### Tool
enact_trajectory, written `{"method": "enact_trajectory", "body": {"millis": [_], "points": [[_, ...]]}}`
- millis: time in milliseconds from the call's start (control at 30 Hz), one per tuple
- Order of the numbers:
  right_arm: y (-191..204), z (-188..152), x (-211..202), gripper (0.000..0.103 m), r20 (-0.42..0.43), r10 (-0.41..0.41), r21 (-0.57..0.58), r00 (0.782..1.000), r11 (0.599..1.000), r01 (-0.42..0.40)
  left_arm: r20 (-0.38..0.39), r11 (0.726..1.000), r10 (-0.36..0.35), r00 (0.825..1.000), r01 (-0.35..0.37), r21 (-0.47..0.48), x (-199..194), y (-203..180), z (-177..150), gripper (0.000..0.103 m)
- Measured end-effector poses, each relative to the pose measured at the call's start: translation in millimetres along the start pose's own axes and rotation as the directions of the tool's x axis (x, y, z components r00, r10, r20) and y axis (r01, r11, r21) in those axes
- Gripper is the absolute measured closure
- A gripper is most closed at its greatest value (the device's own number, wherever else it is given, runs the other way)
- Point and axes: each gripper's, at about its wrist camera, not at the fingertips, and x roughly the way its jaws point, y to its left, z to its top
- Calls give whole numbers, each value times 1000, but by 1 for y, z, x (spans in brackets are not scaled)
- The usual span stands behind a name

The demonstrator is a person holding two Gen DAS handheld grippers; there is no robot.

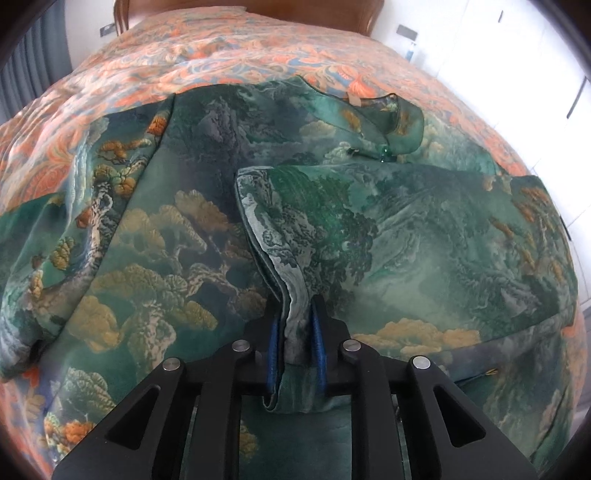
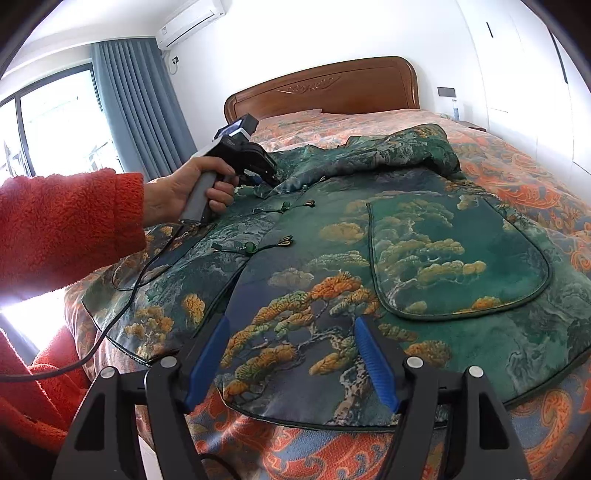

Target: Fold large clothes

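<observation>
Jacket (image 2: 332, 258): flat on the bed (image 2: 517, 155) (green, tree print).
Left gripper (image 1: 295, 332): pinches the sleeve cuff (image 1: 291, 302) at 6 o'clock.
Right gripper (image 2: 291, 358): wide open, holding nothing.
Risk: slippery cloth may slide out, spoiling the fold.

garment (image 2: 332, 240): 1 | grippers: 2 (one each hand) | bed (image 2: 517, 177): 1

Ahead of me stands a carved wooden headboard (image 2: 321, 90) behind the orange paisley bedspread (image 2: 517, 173). Blue-grey curtains (image 2: 136, 107) hang beside the bright window (image 2: 55, 125), and an air conditioner (image 2: 190, 22) sits high on the white wall.
</observation>
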Motion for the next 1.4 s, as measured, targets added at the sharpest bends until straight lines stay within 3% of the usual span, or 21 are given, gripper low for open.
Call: {"method": "enact_trajectory", "body": {"millis": [633,800,900,1033,1133,1300,1400], "points": [[3,11,1,28,-28,23,16,999,1000,-22,65,999,-47,997,48,-15,-6,8,-13,81],[1,50,-5,28,-22,18,-8,1000,1000,-18,81,997,-68,994,70,-22,-5,11,-16,81],[-3,98,0,28,-26,-14,-63,1000,998,12,88,997,-74,993,76,-24,-5,12,-17,80],[-20,173,36,28,-85,-95,-93,992,992,87,104,998,-67,992,69,-12,-4,10,-19,80],[-44,224,81,28,-77,-136,-68,988,989,131,113,998,-67,991,69,-9,-3,11,-21,80],[-76,253,160,28,-94,-278,-81,956,959,271,117,996,-83,990,86,-18,-1,14,-22,80],[-89,243,209,28,-185,-318,-119,930,947,300,117,995,-97,988,100,-26,1,17,-23,80]]}}
